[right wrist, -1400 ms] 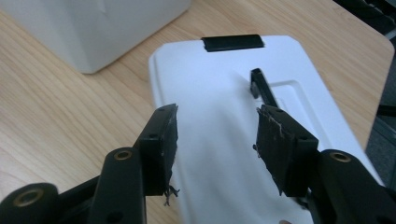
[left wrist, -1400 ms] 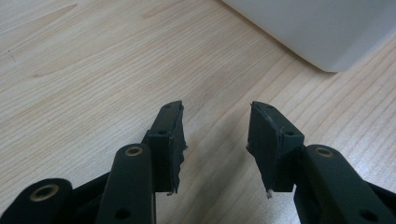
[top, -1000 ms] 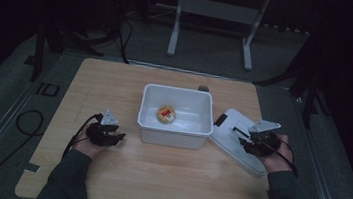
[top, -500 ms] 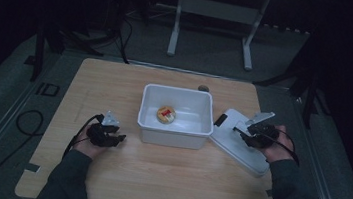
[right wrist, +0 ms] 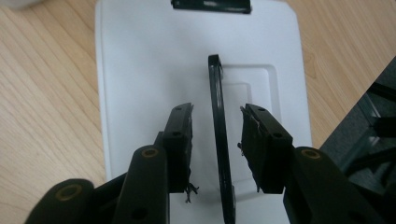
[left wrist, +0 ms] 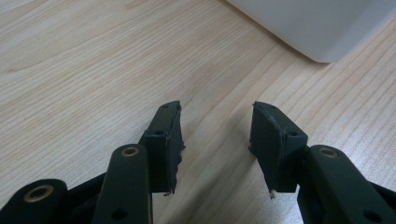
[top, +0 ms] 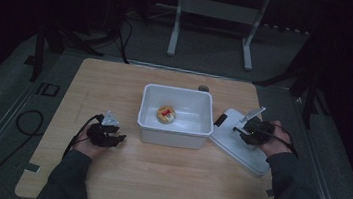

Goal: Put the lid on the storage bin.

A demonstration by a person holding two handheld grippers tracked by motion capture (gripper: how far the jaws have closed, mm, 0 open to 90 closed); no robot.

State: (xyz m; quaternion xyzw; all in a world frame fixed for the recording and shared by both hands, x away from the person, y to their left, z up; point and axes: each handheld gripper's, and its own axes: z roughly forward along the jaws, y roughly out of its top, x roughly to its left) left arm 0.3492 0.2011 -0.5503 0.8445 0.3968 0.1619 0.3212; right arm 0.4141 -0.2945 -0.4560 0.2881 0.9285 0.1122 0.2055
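A white lid (top: 239, 149) lies flat on the wooden table, right of an open white bin (top: 176, 129). In the bin sits a round yellow item with a red patch (top: 166, 113). My right gripper (top: 244, 130) hovers over the lid. In the right gripper view its jaws (right wrist: 218, 112) straddle the lid's upright black handle (right wrist: 215, 84); they have just been closing, and a gap remains on each side. My left gripper (top: 119, 136) rests left of the bin, open (left wrist: 217, 112) over bare wood, with the bin's corner (left wrist: 317, 28) ahead.
A black clip (top: 221, 119) sits on the lid's end nearest the bin. The lid lies close to the table's right edge. A small dark round spot (top: 203, 88) marks the back edge. Metal stand legs (top: 212, 33) rise behind the table.
My right hand has shifted a little left and farther along the lid. The left hand and the bin have stayed put.
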